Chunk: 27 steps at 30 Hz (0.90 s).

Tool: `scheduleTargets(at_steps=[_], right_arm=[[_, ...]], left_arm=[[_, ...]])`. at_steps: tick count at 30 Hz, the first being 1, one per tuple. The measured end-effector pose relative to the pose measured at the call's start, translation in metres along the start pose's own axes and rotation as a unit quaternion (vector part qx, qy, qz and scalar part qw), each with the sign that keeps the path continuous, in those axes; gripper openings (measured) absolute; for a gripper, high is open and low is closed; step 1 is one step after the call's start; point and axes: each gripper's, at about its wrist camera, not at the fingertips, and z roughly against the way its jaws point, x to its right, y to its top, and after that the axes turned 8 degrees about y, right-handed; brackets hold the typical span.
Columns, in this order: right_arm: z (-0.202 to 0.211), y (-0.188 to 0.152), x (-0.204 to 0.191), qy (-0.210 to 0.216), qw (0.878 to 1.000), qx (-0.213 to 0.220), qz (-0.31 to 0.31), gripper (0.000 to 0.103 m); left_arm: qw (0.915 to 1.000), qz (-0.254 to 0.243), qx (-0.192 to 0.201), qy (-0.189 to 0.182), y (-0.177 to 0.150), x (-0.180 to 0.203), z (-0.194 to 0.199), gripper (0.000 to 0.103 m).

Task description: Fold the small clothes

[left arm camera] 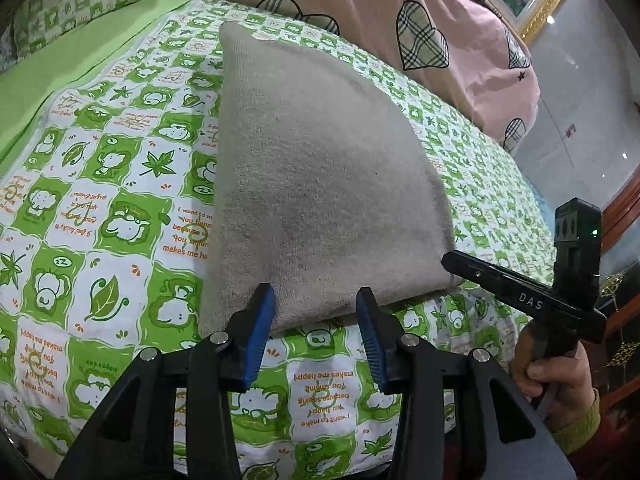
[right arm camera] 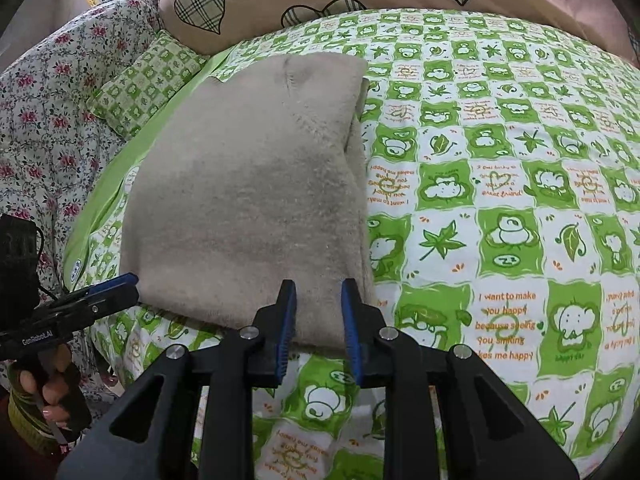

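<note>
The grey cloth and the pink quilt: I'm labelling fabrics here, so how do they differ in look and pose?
The grey cloth is plain and fuzzy; the pink quilt is smooth and printed with plaid hearts. The grey cloth lies folded flat on the green checked sheet, while the pink quilt is heaped at the far edge. The grey cloth looks much smaller than the pink quilt. Both rest on the bed.

Two wrist fisheyes, low over bed – both facing folded grey cloth (left arm camera: 320, 184), close.
</note>
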Motion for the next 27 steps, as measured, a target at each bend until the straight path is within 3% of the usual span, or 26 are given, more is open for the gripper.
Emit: scheduleTargets(at_steps=[14,20,27], right_arm=[[0.001,-0.003,-0.001,0.001,1.000,0.002,-0.004,0.025],[0.007,-0.004,-0.001,-0.007,1.000,-0.008,-0.016,0.025],[0.030,0.003,-0.002,-0.006,0.999,0.005,-0.034,0.025]], left_arm=[[1.0000,0.007,-0.005,-0.004,-0.001,-0.004,0.001,0.045],[0.9999,0.011,-0.012,-0.004,-0.007,-0.005,0.017,0.052],[0.9996,-0.001,0.016,0.022,-0.012,-0.007,0.047,0.060]])
